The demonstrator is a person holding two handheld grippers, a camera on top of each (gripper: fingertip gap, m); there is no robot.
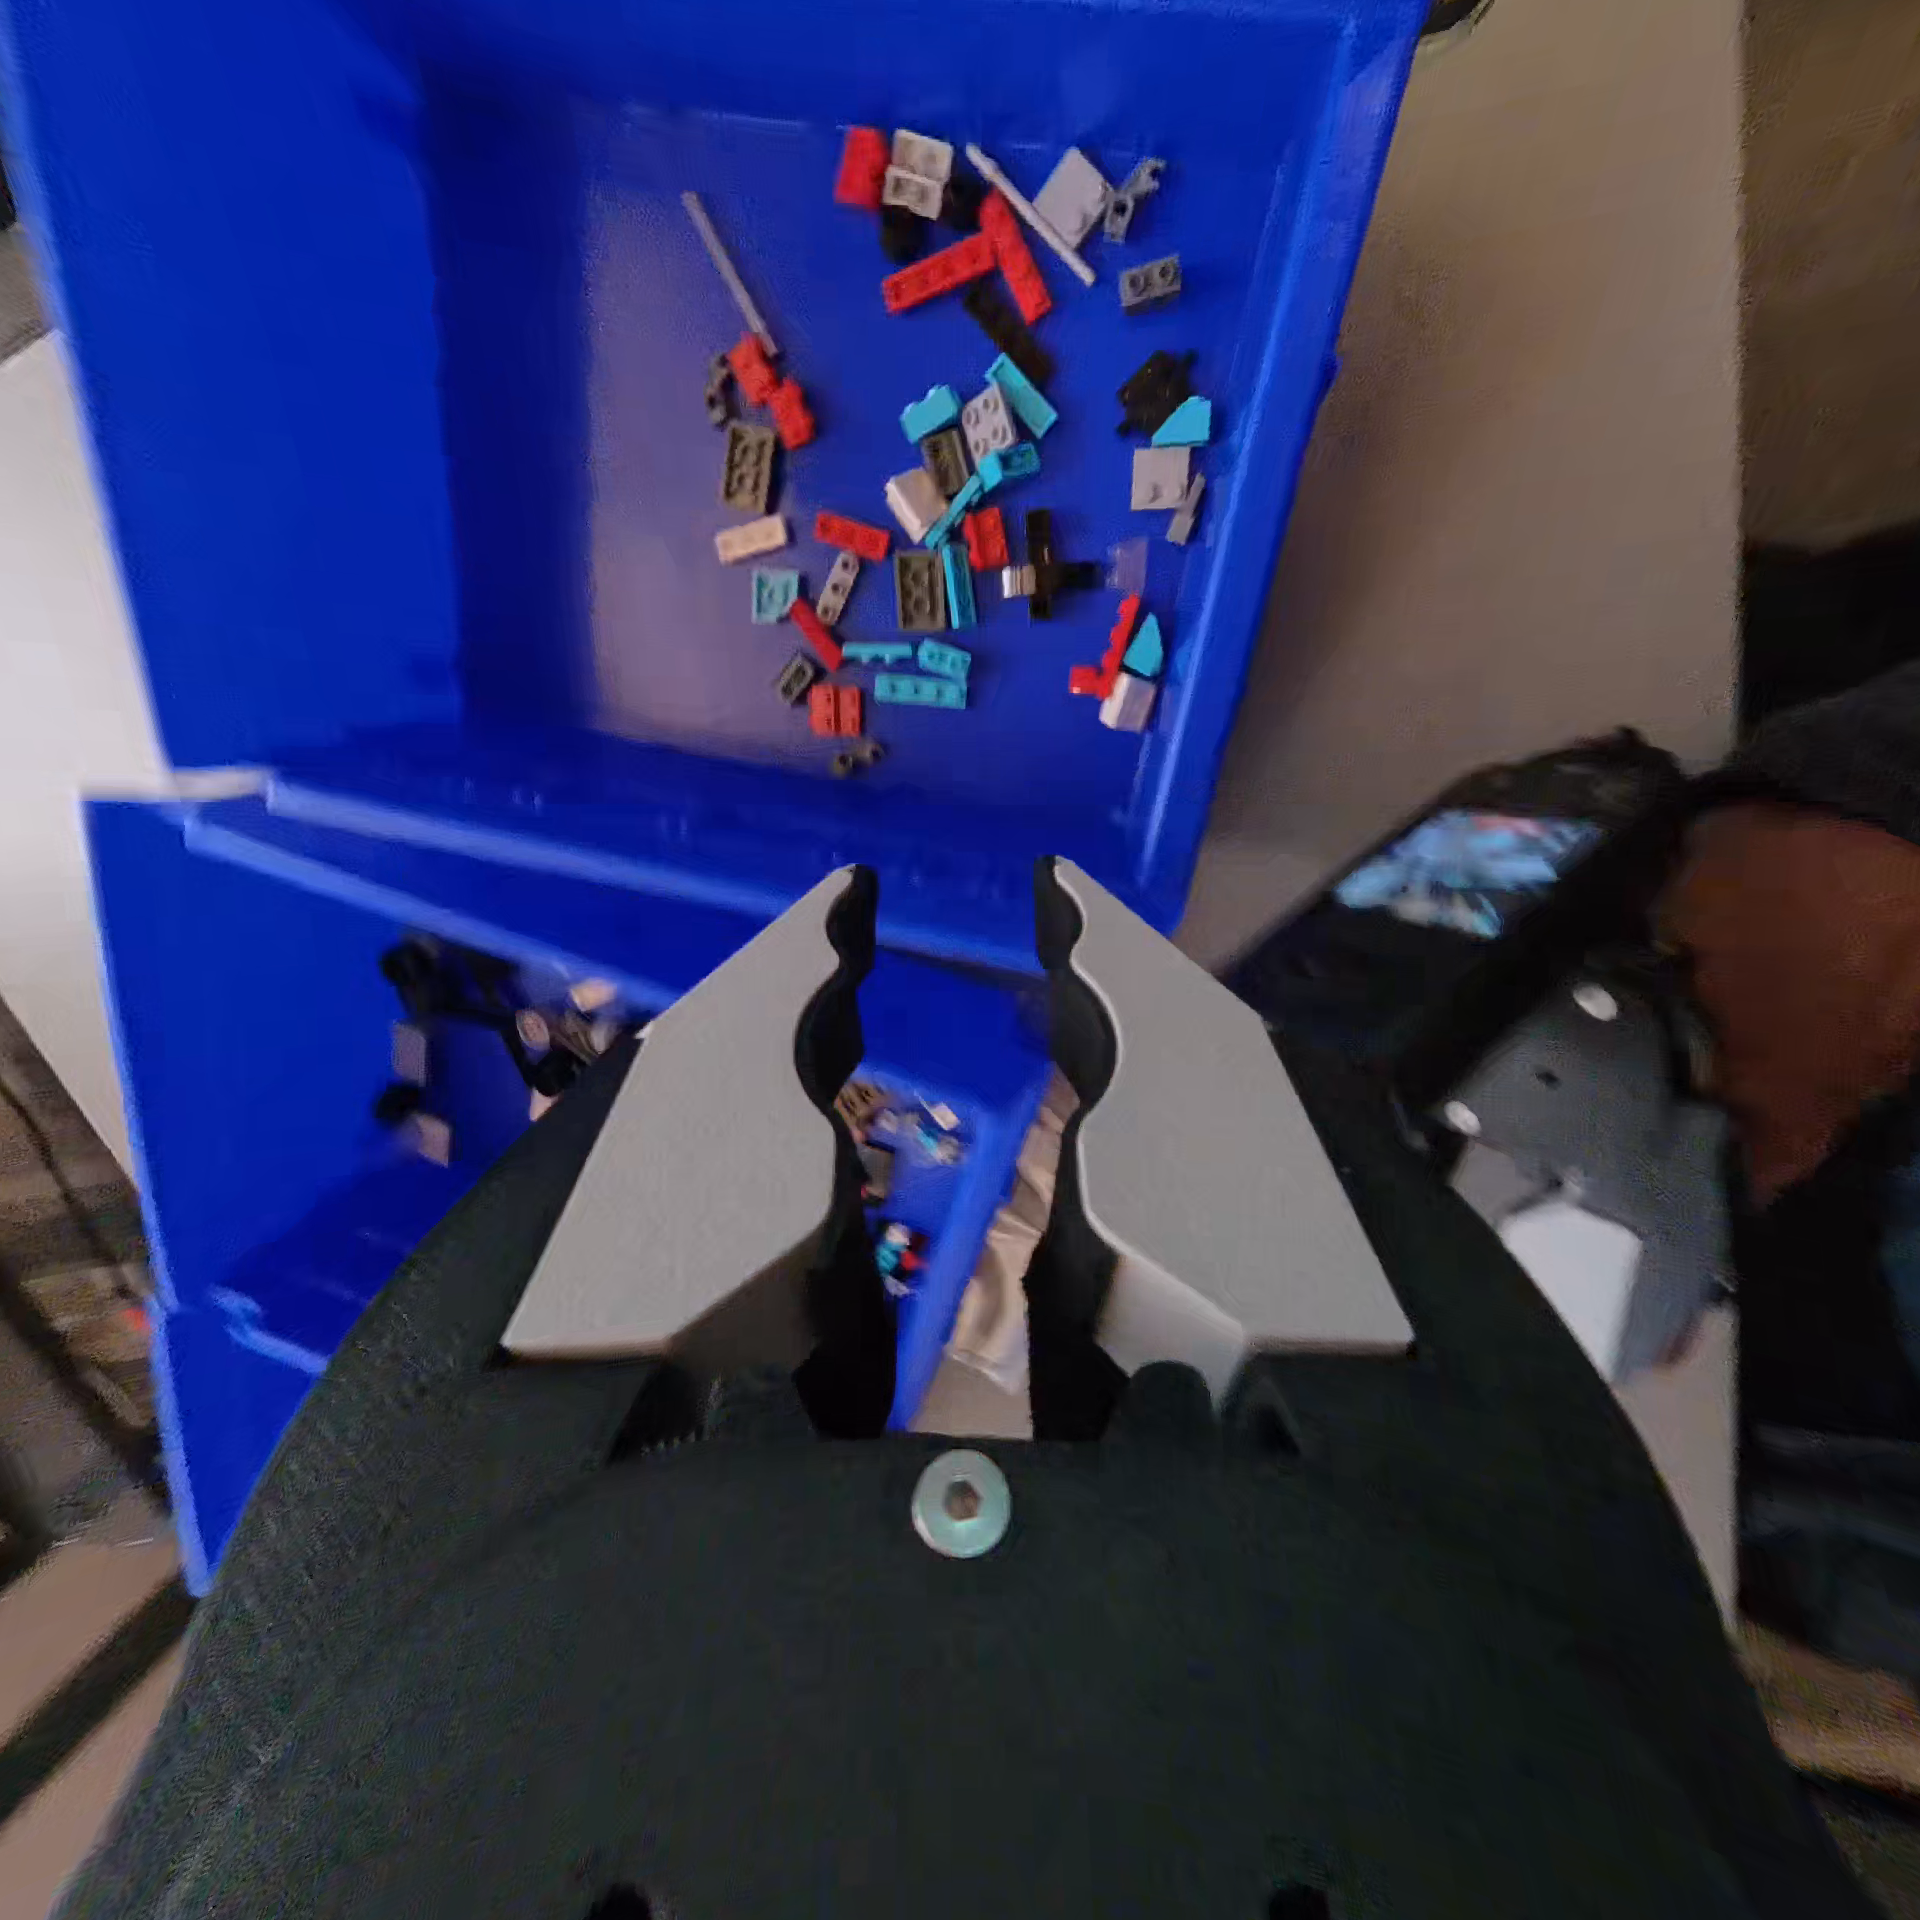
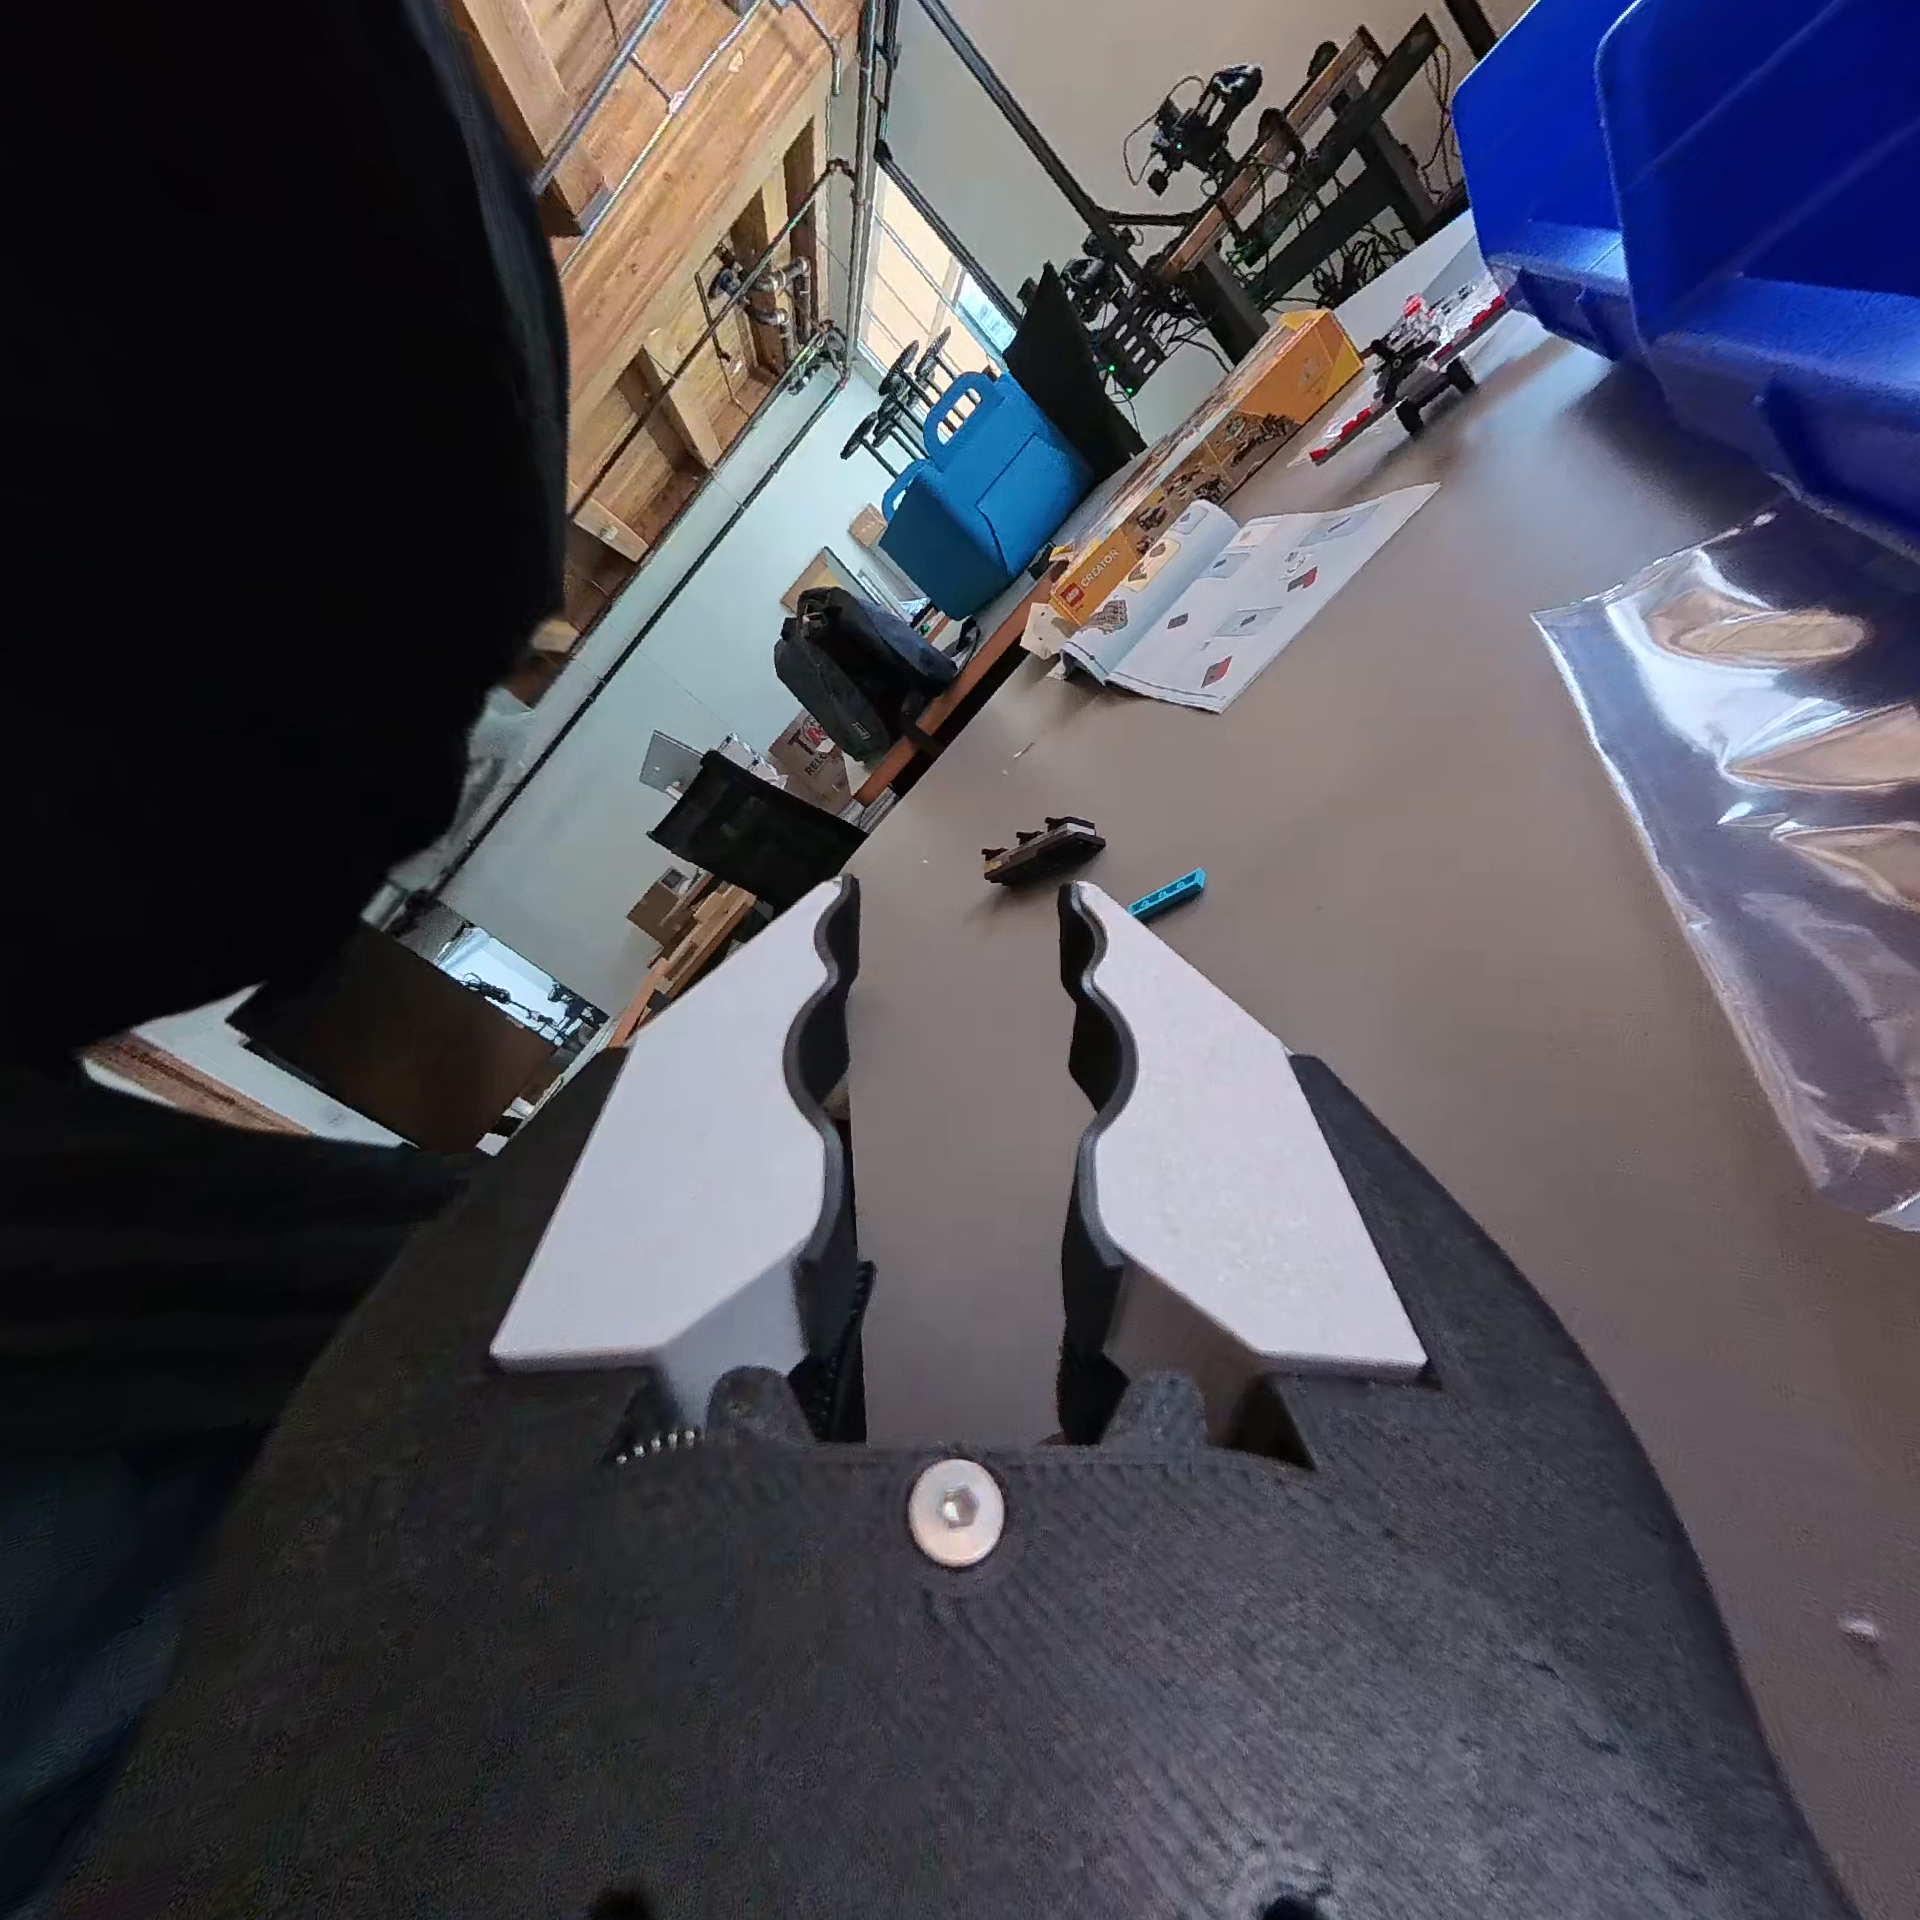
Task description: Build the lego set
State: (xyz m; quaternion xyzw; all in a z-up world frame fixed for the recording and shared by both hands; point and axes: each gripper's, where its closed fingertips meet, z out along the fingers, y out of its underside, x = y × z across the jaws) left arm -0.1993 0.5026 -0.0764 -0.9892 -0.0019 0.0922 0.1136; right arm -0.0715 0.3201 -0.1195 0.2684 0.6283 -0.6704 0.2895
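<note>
1. The left gripper (image 1: 956, 883) hangs with its grey-and-black jaws parted a little and nothing between them, tips over the near wall of the big blue plastic bin (image 1: 1288, 436); it looks ready to pick.
2. Beyond it, toward twelve o'clock, the loose lego pieces (image 1: 935, 457) in red, teal, grey and black lie scattered across that bin's floor, mostly on its right half, likely spread out so single bricks can be pinched.
3. At seven o'clock a second, lower blue bin (image 1: 208, 1039) holds more small parts, blurred.
4. The right gripper (image 2: 958, 902) sits low over the grey tabletop (image 2: 1351, 935), jaws likewise slightly apart and empty.
5. Just past its tips, at one o'clock, a small dark lego sub-assembly (image 2: 1044, 850) and a teal lego bar (image 2: 1169, 894) lie near each other, probably staged for joining.
6. Farther off, the open instruction booklet (image 2: 1247, 603) lies flat for reference; a clear plastic bag (image 2: 1766, 810) lies at three o'clock.
</note>
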